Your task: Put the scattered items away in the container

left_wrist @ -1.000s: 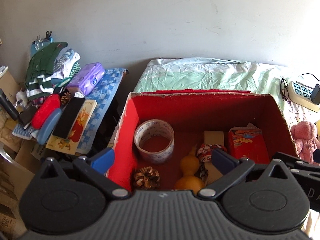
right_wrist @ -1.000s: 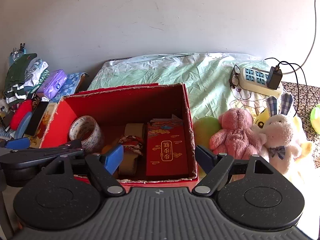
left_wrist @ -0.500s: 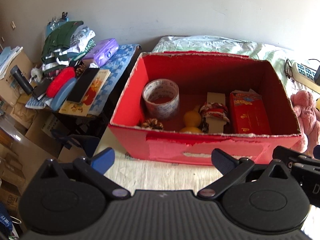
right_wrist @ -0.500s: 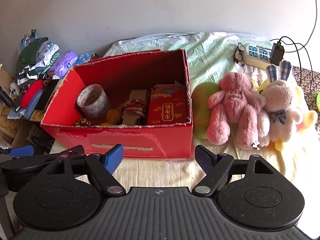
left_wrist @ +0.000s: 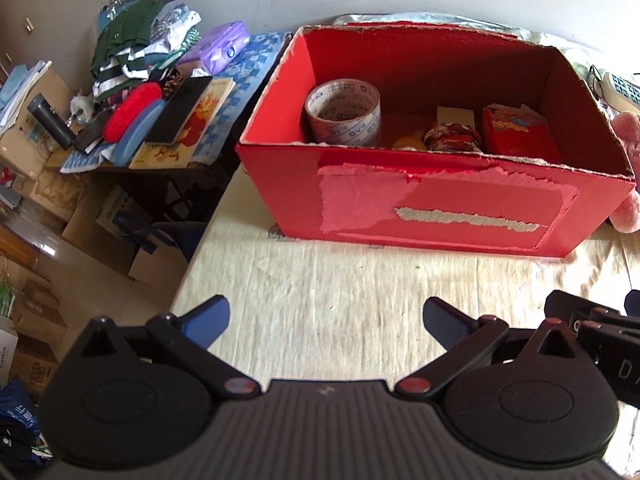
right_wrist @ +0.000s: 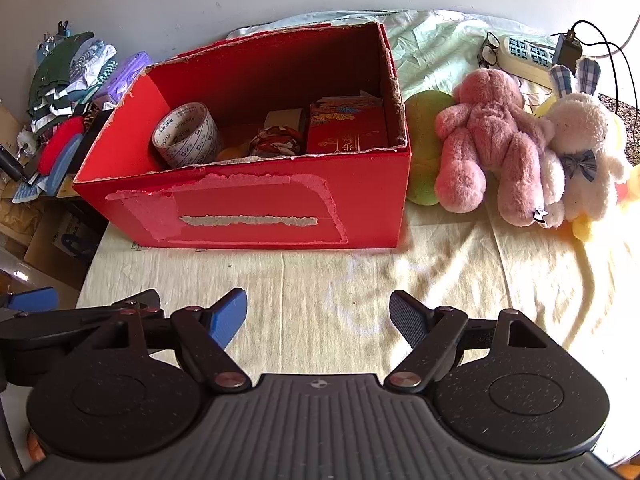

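A red cardboard box (left_wrist: 440, 216) (right_wrist: 256, 208) stands on the pale cloth. Inside it are a roll of tape (left_wrist: 343, 112) (right_wrist: 186, 134), a red packet (left_wrist: 518, 132) (right_wrist: 346, 132), a patterned cloth bundle (left_wrist: 452, 138) (right_wrist: 276, 144) and something yellow (left_wrist: 408, 142). My left gripper (left_wrist: 326, 322) is open and empty, above the cloth in front of the box. My right gripper (right_wrist: 318, 314) is open and empty, also in front of the box. The left gripper's body (right_wrist: 80, 316) shows at the left of the right wrist view.
A pink plush bear (right_wrist: 492, 136), a white plush rabbit (right_wrist: 580, 148) and a green plush (right_wrist: 426, 148) lie right of the box. A power strip (right_wrist: 528, 54) and glasses (right_wrist: 490, 50) lie behind. A side table (left_wrist: 224, 92) left holds clothes, cases and a book. Cartons stand on the floor.
Both grippers have pulled back and away from the box. A second ago they were over its opening; now they hang over the cloth in front of it. Both stayed open.
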